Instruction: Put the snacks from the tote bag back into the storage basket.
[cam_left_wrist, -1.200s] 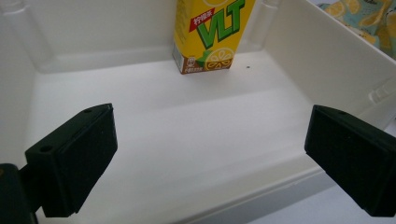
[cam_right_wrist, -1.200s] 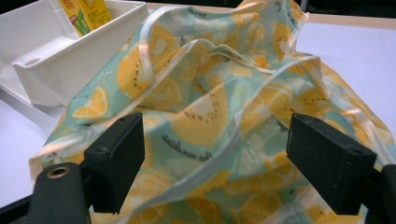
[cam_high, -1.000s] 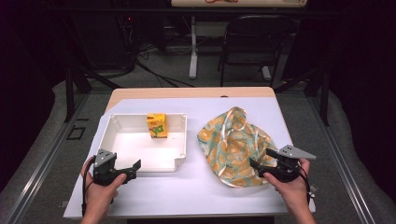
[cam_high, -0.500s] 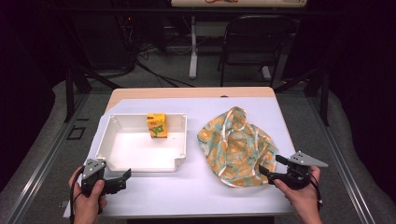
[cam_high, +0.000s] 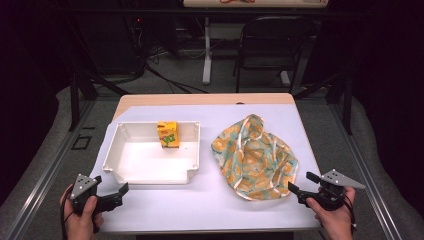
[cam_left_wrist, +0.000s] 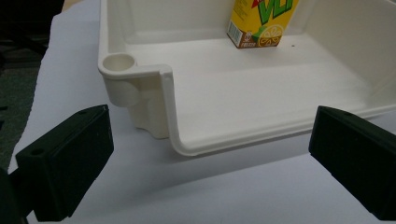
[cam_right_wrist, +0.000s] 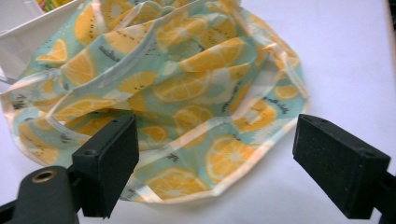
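High view: my right tool (cam_high: 301, 184), jaws spread, sits just beside the crumpled citrus-print cloth (cam_high: 255, 157) on the worktop (cam_high: 210, 205). Its long axis runs near-to-far. My left tool (cam_high: 114, 194) is spread near the white tray (cam_high: 112, 152)

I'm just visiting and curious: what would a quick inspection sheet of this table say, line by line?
Surface: white table, bare wood strip at the far edge.
Job's things: white tray at left with a yellow carton upright inside near its far wall; crumpled lemon-print cloth at right, beside the tray.
Clutter: nothing seen.
Grippers: left gripper open, in front of the tray, holding nothing; right gripper open, at the cloth's near edge, holding nothing.
Cables: loose cables on the floor beyond the table.
Surroundings: dark room, black chair behind the table.
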